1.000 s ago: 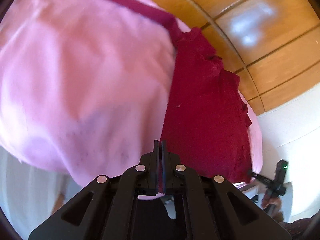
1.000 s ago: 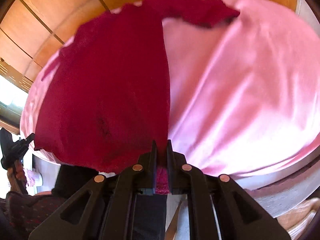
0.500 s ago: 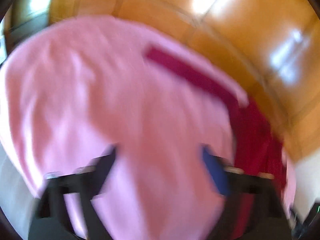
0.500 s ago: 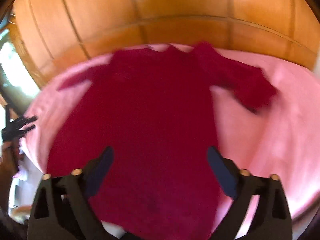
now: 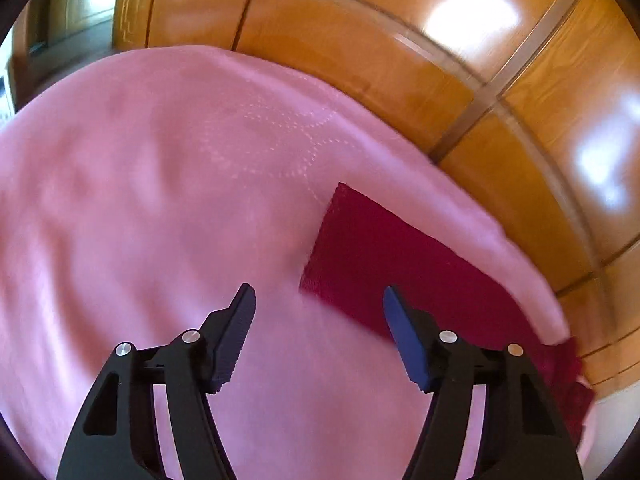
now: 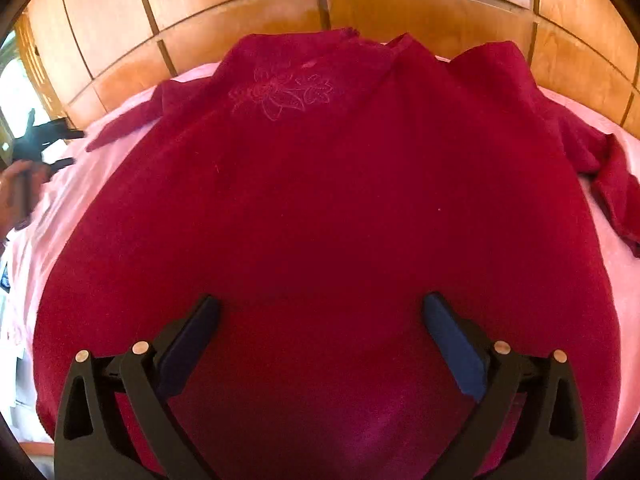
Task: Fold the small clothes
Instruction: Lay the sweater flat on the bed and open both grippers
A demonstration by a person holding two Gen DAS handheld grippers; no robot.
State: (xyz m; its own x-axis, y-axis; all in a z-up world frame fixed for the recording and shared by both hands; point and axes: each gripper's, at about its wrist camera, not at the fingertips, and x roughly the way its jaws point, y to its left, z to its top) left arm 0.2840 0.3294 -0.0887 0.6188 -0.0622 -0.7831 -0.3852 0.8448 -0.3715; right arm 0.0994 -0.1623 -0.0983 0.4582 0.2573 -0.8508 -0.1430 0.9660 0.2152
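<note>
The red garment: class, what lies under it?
The red garment lies spread on a pink sheet, which shows around its sides. Wooden panels stand behind. What is beneath the sheet, and the sheet under the garment's middle, is covered.

Left gripper (image 5: pixel 318 300) closing, right gripper (image 6: pixel 320 312) opening.

left gripper (image 5: pixel 318 300): released red garment (image 6: pixel 320 208), closing | right gripper (image 6: pixel 320 312): released, opening | garment now flat

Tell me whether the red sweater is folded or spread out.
Spread out. The red sweater lies flat on the pink blanket, body open, both sleeves stretched sideways, embroidered flower showing; no fold made yet.
</note>
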